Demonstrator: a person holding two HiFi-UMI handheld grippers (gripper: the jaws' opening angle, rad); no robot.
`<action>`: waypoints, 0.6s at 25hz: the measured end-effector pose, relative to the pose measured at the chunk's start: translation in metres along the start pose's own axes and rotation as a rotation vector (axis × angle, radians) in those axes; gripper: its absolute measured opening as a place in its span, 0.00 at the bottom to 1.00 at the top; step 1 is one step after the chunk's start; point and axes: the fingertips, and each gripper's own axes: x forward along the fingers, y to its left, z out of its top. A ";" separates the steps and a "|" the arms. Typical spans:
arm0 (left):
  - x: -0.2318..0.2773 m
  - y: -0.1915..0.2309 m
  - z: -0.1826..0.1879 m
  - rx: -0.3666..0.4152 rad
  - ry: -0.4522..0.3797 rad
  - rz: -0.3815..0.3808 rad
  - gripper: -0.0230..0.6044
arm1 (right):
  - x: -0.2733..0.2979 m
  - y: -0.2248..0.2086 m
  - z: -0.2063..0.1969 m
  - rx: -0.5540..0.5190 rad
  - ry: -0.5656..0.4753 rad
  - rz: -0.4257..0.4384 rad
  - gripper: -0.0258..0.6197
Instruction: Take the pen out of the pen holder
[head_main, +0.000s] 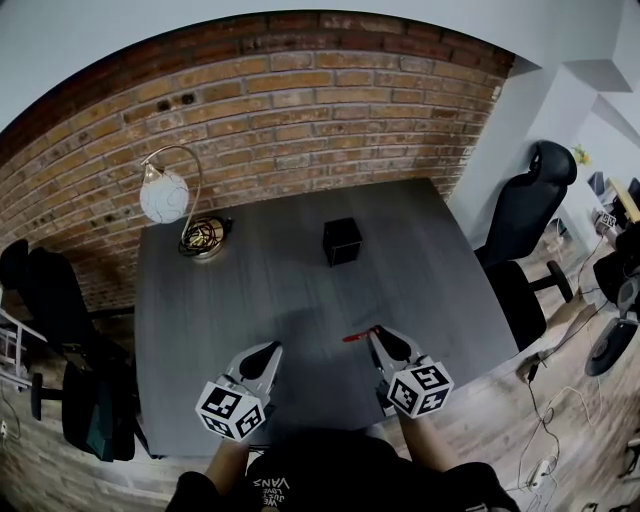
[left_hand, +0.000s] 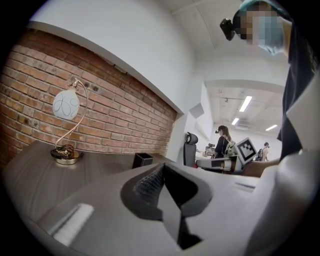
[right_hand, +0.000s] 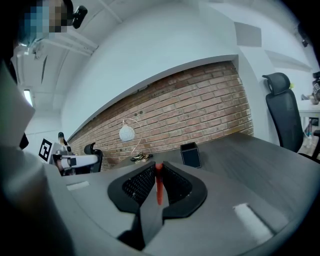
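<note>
Spanning the scene: a dark grey worktop (head_main: 300, 300) set against a brick wall (head_main: 300, 110), with office chairs at either side.
Lamp: a white-globed lamp (head_main: 164, 196) stands at the far left corner, well apart from both grippers.
Left gripper: the left gripper (head_main: 265, 355) hovers over the near edge. Its fingers are pressed together with nothing between them.
Right gripper: the right gripper (head_main: 383, 340) sits just beside it, fingers clamped on the red pen.
Pen holder: a small black pen holder (head_main: 342, 241) stands upright near the middle of the worktop, beyond both grippers. From these views, nothing can be seen sticking out of it.
Pen: the pen (head_main: 360, 335) is already clear of the holder and well apart from it. It is pinched near one end and juts out toward the left gripper's side, low over the worktop. Whether it touches the surface cannot be told.
Step in hand, as judged: the removal looks done, and what remains is to set the pen down.
Doing it well: keep the pinch firm and the pen level. Bring it down until it lies along the surface, then open the fingers slowly so it does not roll or flick away. Keep the left gripper out of its path.
</note>
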 end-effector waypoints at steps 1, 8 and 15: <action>0.000 0.000 -0.001 0.000 0.001 0.000 0.12 | -0.001 0.001 -0.001 0.002 0.002 0.000 0.12; -0.001 0.004 -0.003 -0.004 0.005 0.001 0.12 | -0.001 0.005 -0.005 0.002 0.009 0.001 0.12; 0.001 0.006 -0.004 -0.009 0.012 0.003 0.12 | 0.001 0.006 -0.004 0.000 0.016 0.005 0.12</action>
